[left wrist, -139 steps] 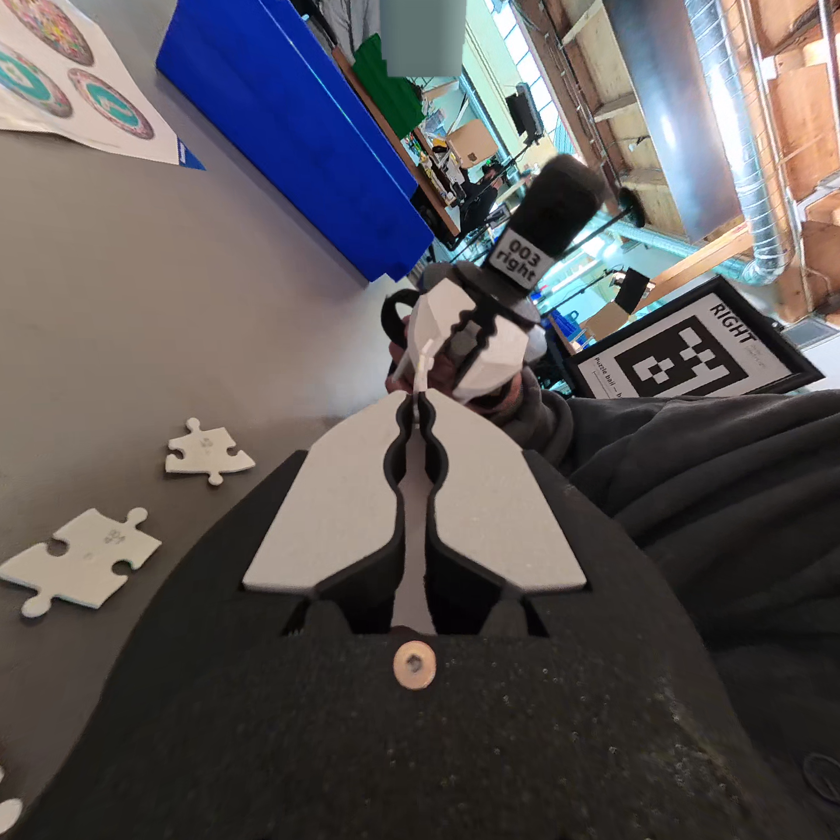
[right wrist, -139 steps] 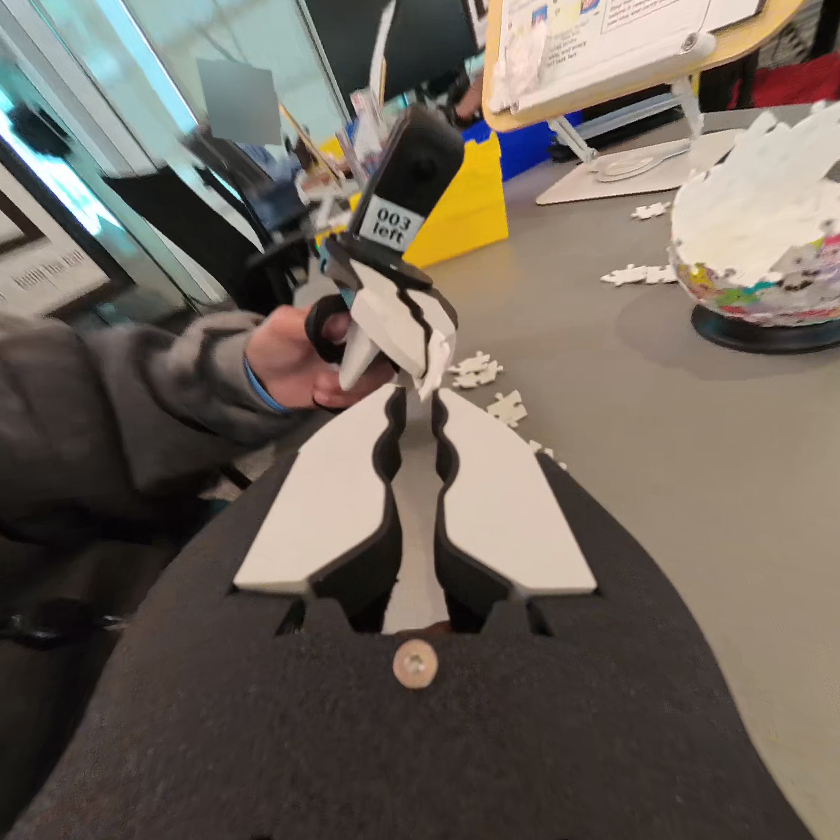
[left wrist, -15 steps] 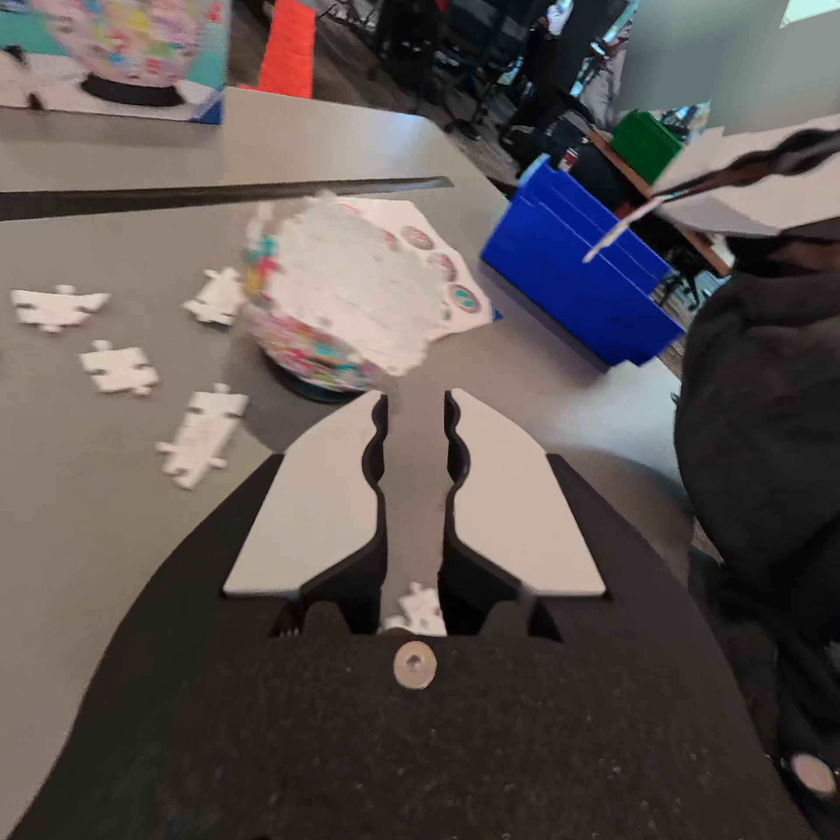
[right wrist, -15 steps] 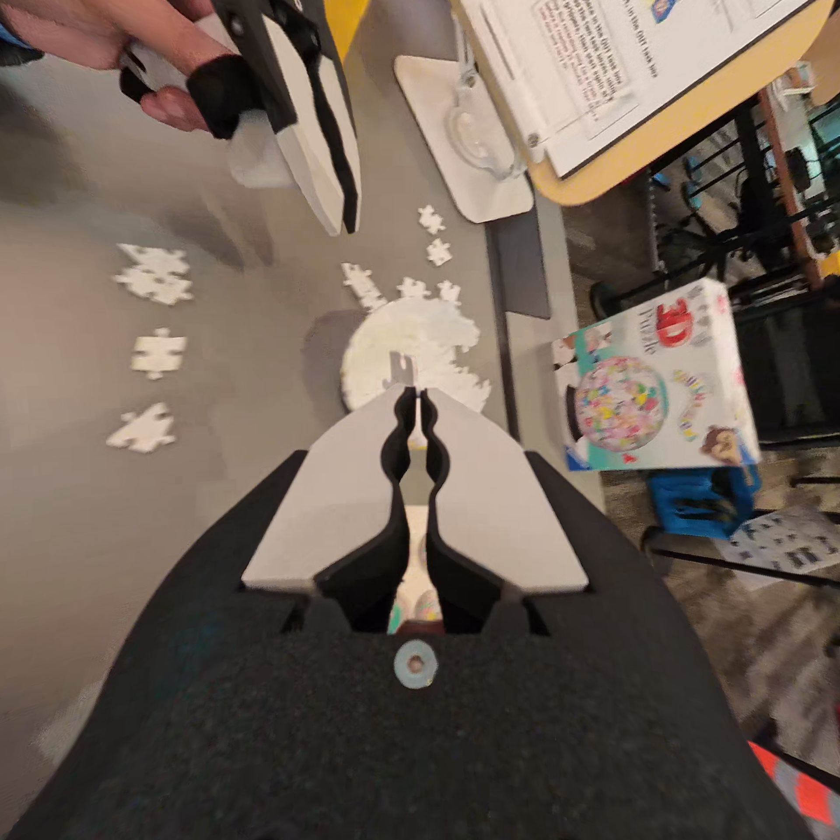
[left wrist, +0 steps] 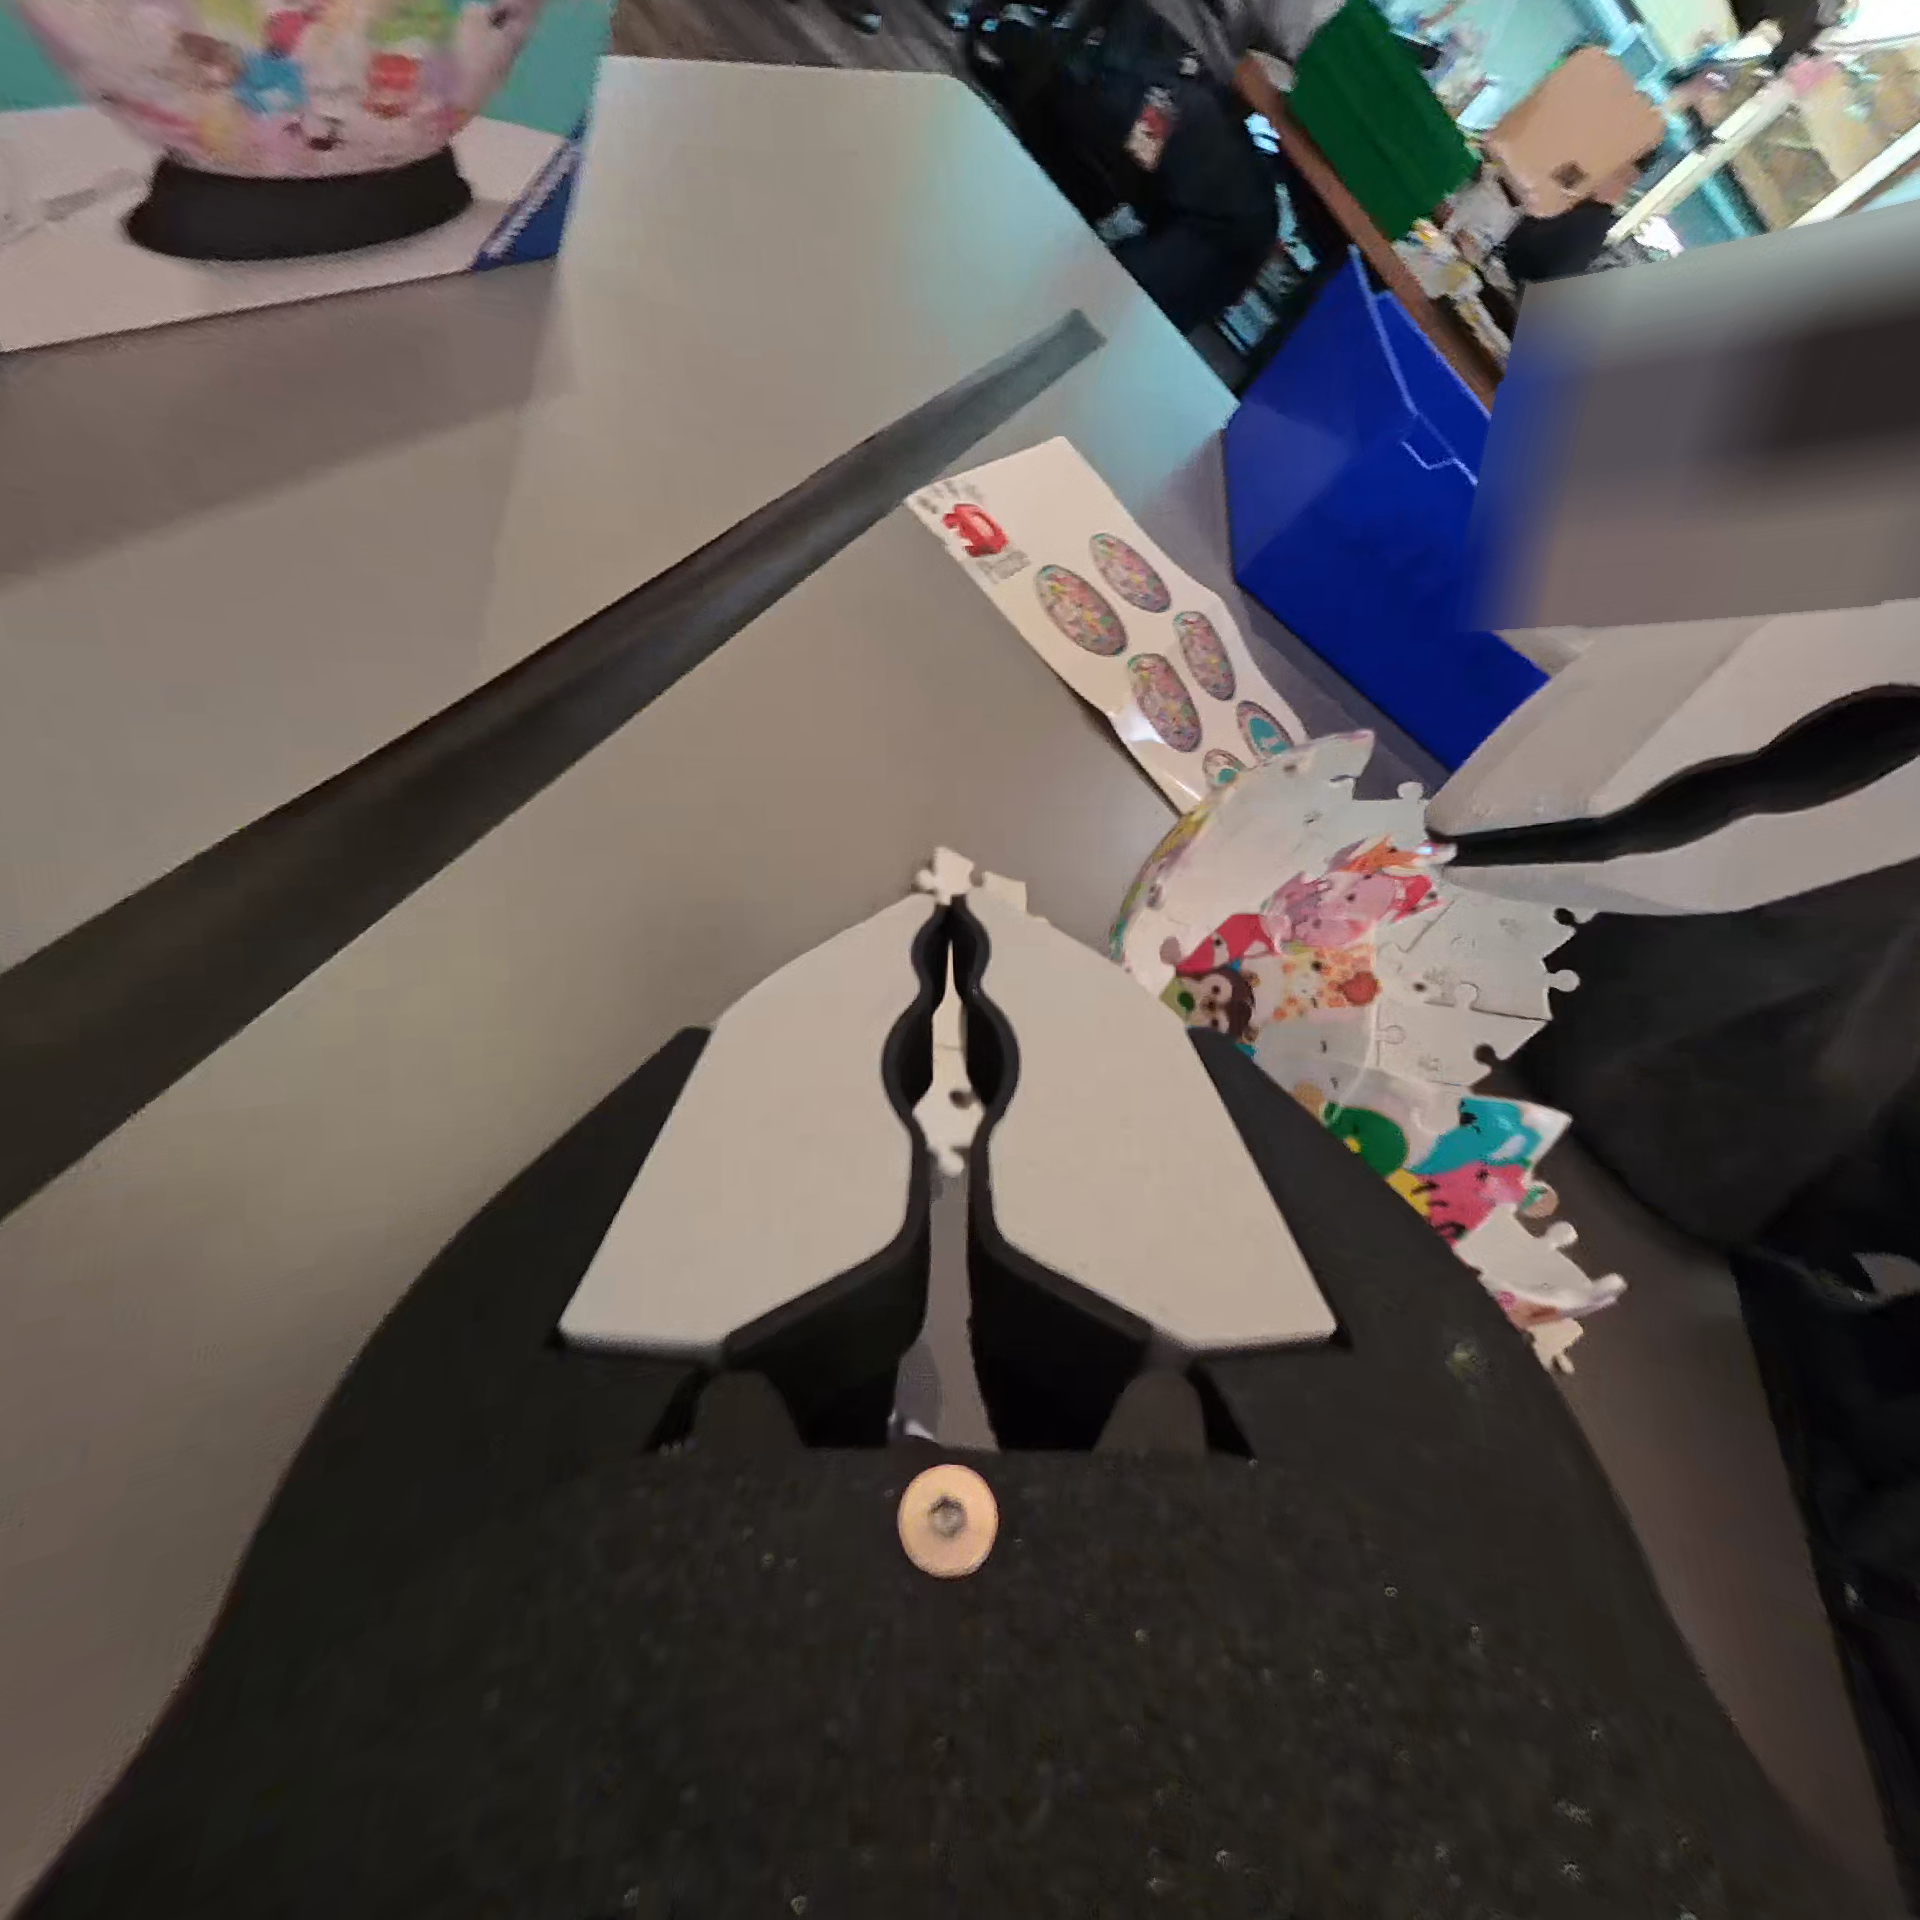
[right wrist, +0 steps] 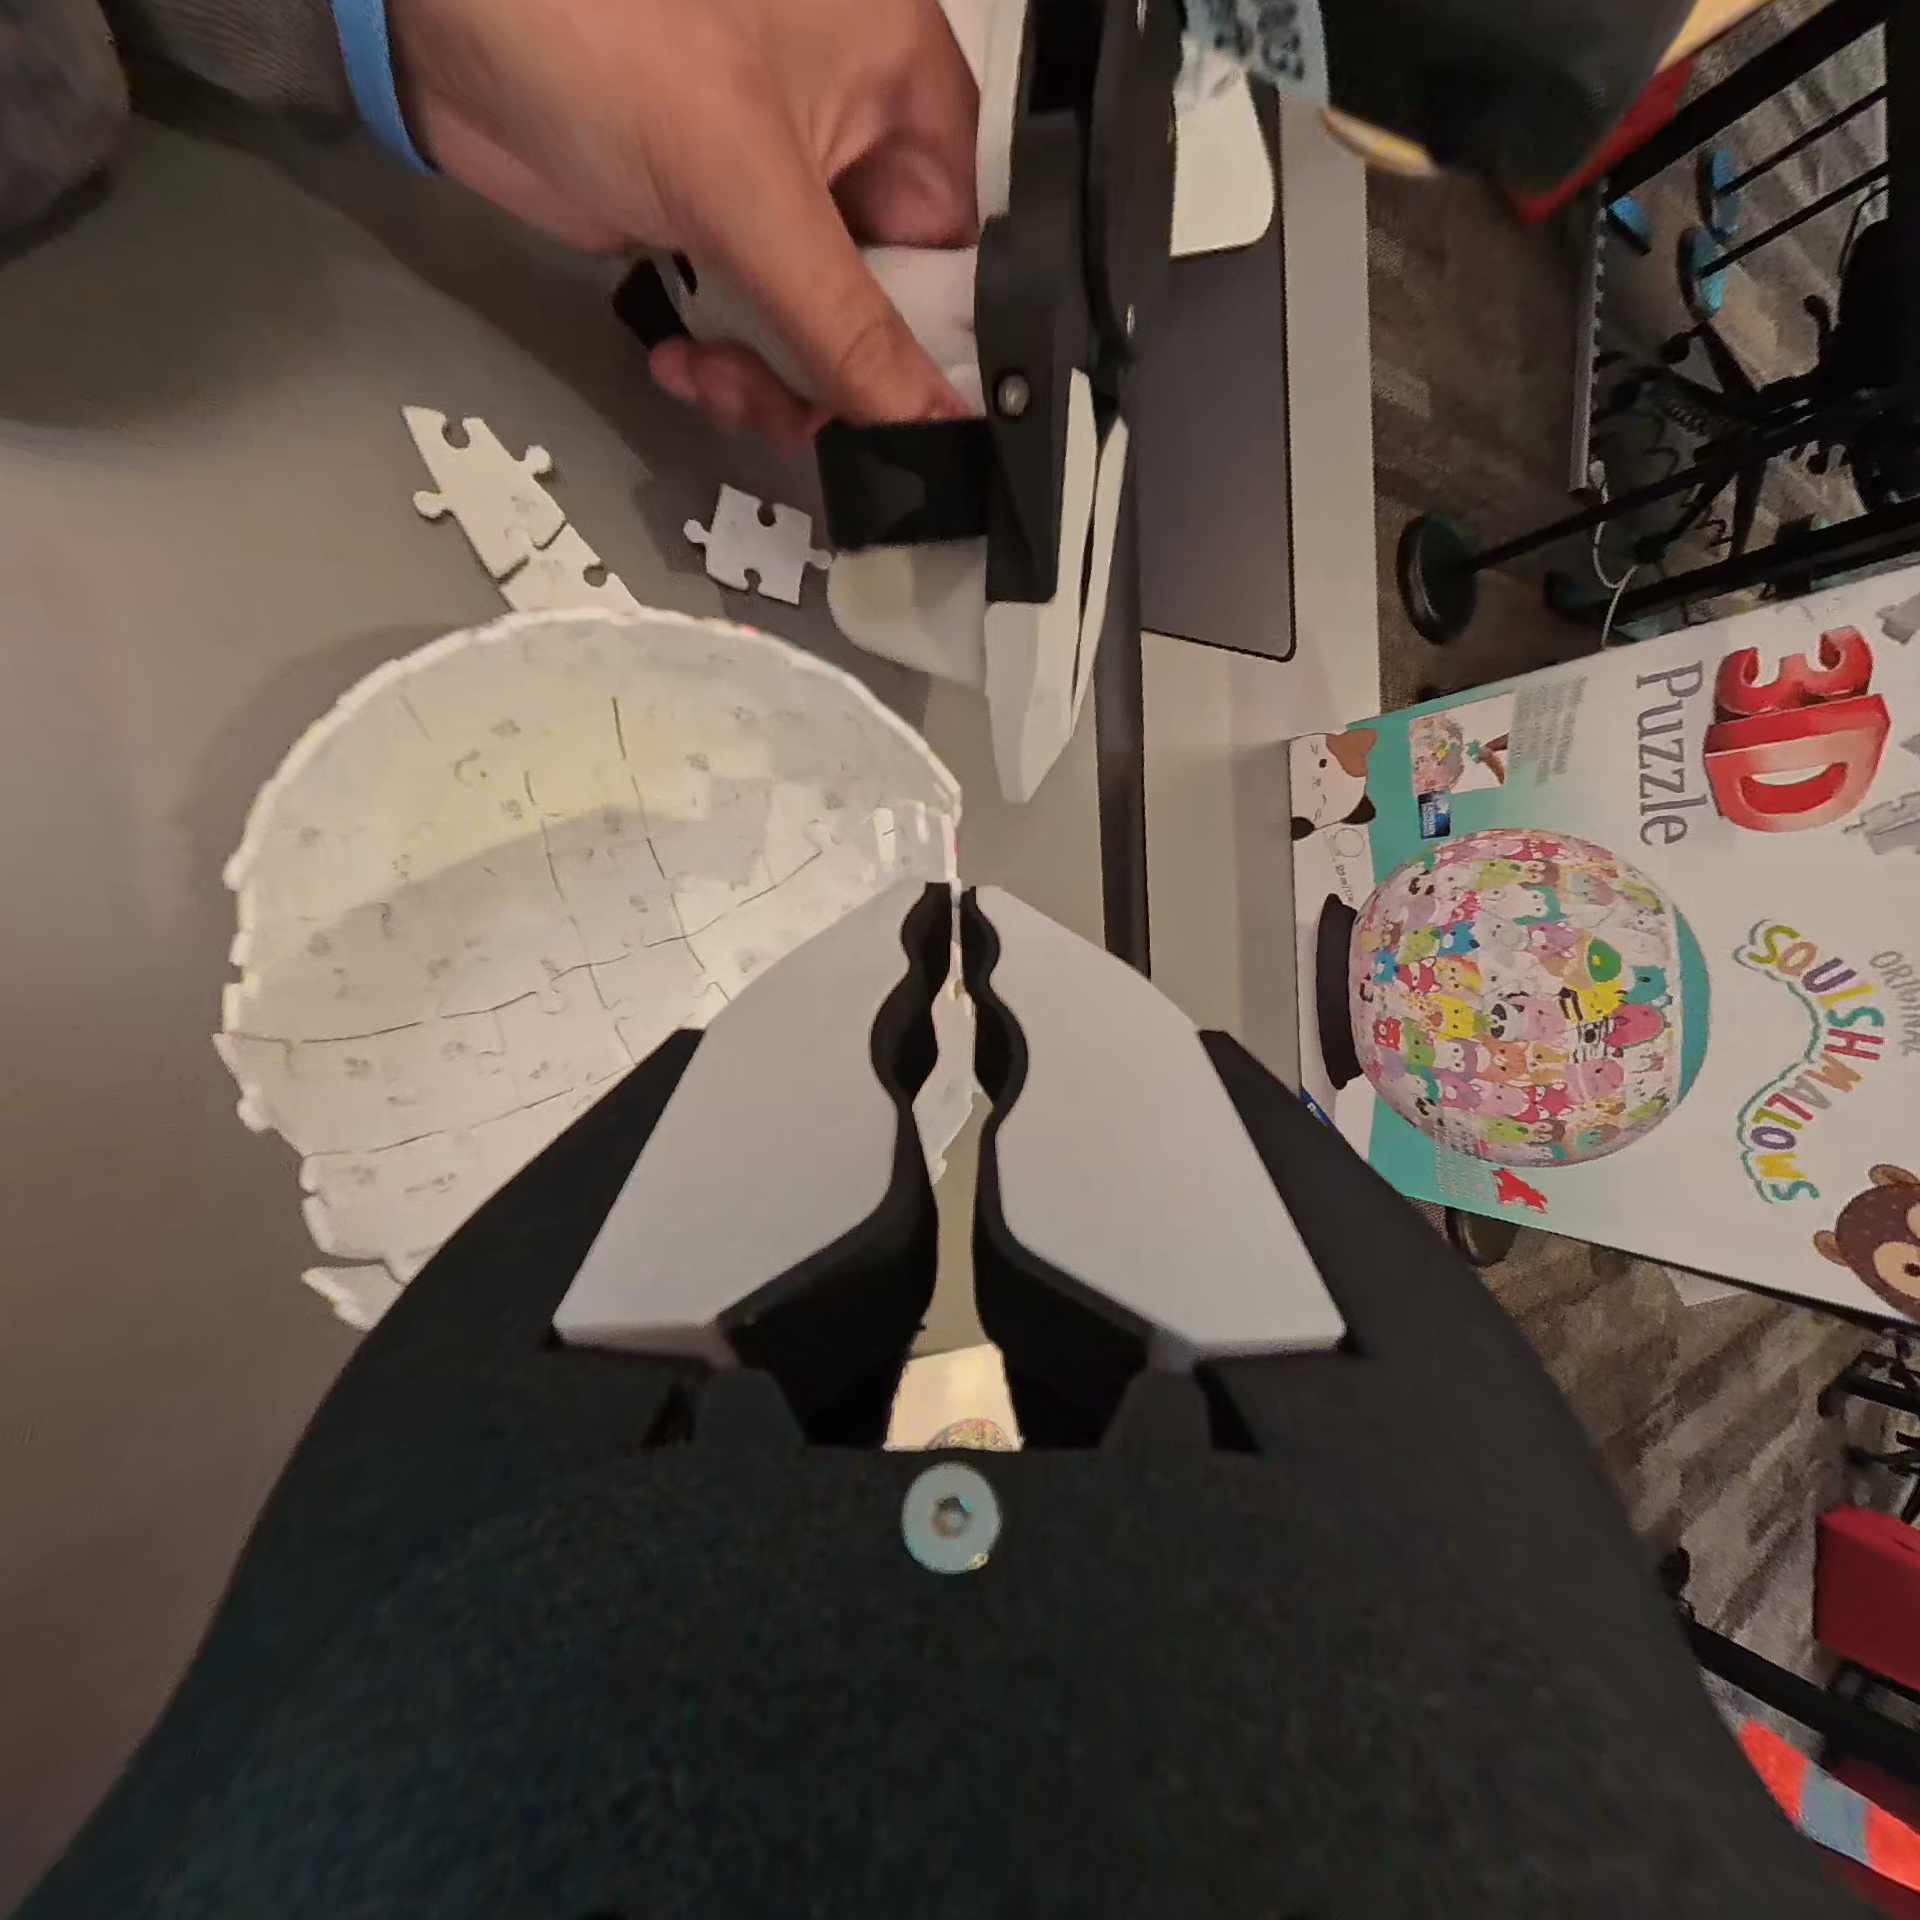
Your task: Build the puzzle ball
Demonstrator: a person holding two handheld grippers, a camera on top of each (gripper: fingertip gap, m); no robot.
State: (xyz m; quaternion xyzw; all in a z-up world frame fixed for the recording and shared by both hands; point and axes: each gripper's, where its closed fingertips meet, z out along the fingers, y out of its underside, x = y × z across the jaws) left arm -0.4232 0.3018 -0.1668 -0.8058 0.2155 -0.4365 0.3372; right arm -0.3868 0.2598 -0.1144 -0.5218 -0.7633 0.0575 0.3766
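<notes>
The puzzle ball [right wrist: 540, 894] sits on the grey table [left wrist: 312, 935] as a roughly half-built open shell, so much remains. The left gripper [left wrist: 952, 914] pinches a white puzzle piece [left wrist: 961, 883] just beside the shell; the right gripper [right wrist: 956, 899] is closed on the shell's rim. Loose pieces [right wrist: 758, 540] lie nearby.

Bench surroundings
A blue bin [left wrist: 1351, 540] stands beyond the grey bench [left wrist: 727, 260]; a printed sheet [left wrist: 1122, 623] lies on it, and black stands [right wrist: 1662, 468] on the patterned floor [right wrist: 1662, 1403].
</notes>
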